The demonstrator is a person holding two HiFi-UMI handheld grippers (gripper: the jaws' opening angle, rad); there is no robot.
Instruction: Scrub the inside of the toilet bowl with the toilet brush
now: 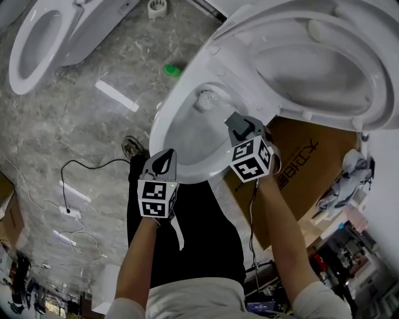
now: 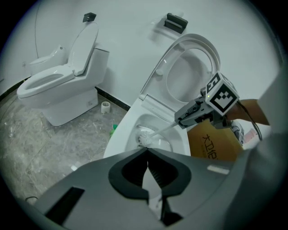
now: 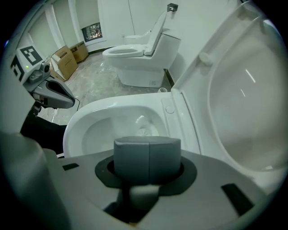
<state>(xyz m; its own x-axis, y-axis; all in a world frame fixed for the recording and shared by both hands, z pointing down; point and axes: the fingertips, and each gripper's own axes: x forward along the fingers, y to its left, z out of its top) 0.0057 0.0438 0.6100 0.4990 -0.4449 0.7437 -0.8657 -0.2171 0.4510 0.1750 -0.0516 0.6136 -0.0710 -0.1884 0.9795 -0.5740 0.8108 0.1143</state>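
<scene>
The right gripper (image 2: 181, 120), closed on the white plastic toilet brush (image 2: 157, 132), tilts it so the head reaches inside the white ceramic toilet bowl (image 1: 163, 134); the left gripper (image 1: 163, 163) hangs closed, empty.

- Second toilet (image 1: 37, 43), white, lid raised: far left of the left gripper (image 1: 163, 162), beyond it.
- Green item (image 1: 172, 70) on the marble floor (image 1: 75, 124): beyond the left gripper.
- Small white ribbed cup (image 1: 157, 7): farther beyond.
- Cardboard box (image 1: 305, 162): just right of the right gripper (image 1: 242, 128).
</scene>
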